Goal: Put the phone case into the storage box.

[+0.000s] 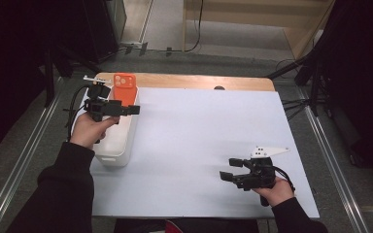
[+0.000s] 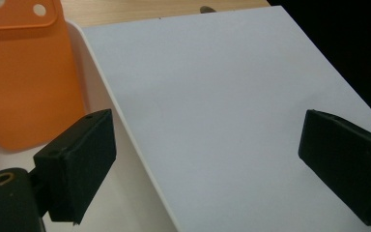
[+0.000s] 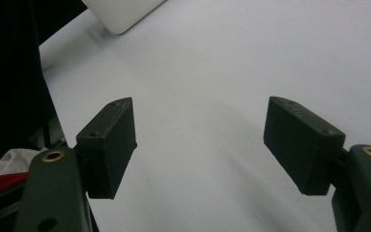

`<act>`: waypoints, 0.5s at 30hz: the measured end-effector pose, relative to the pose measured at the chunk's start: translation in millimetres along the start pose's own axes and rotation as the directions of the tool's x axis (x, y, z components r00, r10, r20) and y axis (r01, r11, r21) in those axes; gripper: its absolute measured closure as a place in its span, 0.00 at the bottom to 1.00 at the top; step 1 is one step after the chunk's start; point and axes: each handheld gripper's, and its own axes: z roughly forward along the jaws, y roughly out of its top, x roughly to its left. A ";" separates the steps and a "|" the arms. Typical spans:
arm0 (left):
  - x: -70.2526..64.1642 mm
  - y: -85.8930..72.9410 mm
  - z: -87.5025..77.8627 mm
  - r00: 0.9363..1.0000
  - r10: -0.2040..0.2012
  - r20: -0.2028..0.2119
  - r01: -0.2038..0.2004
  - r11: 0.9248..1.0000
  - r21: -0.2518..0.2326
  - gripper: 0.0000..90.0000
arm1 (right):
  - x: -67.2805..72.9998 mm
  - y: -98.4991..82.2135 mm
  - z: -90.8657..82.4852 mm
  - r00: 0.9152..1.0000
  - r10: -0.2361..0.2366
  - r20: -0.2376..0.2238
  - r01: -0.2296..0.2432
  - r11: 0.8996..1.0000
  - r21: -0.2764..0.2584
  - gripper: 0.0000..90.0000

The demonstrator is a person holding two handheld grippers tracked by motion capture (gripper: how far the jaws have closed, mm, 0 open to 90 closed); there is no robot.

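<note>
An orange phone case (image 1: 125, 90) (image 2: 24, 77) leans at the far end inside a white bin (image 1: 119, 150) on the left side of the table. My left gripper (image 1: 132, 109) (image 2: 207, 130) hovers over the bin's right rim (image 2: 92, 72), just in front of the case, open with nothing between its pads. One jaw is above the bin's inside, the other above the mat. My right gripper (image 1: 227, 168) (image 3: 200, 113) rests low near the front right of the white mat (image 1: 209, 126), pointing left, open and holding nothing.
The mat covers most of a wooden table, whose bare strip (image 1: 199, 80) shows along the far edge. A corner of the bin (image 3: 121, 12) appears far off in the right gripper view. Dark stands and cables flank the table on both sides.
</note>
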 end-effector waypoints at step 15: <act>-12.5 -17.7 1.8 0.998 0.039 0.057 -0.040 0.999 0.005 0.07 | 0.2 -0.1 0.6 1.000 -0.006 -0.003 0.006 1.000 0.000 0.29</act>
